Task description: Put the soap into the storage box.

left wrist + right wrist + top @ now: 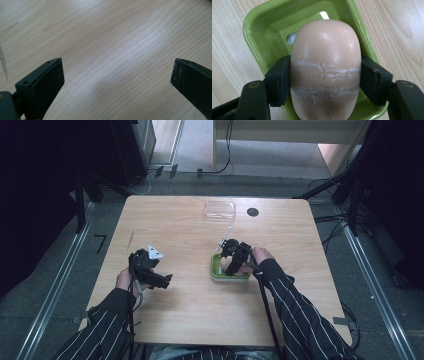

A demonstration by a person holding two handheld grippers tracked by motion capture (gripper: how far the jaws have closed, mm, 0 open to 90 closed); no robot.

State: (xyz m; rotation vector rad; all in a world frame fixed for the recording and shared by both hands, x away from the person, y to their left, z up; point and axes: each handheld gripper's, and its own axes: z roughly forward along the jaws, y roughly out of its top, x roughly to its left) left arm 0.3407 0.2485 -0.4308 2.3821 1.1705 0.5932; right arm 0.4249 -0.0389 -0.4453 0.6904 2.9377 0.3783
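— Peach soap bar (325, 67) position?
— Clamped between right gripper (325, 75) jaws, over green soap dish (259, 32), table (180, 225) at 4 o'clock.
— Left gripper (117, 75)?
— Jaws wide apart, nothing between, at 8 o'clock.

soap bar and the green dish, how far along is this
Done: the right tool is clamped on the soap bar, over the green dish. In hand: whether the soap is going in or coming out, I cannot tell. Left: letting go. The left tool is open over bare table; a clear lid lies apart.
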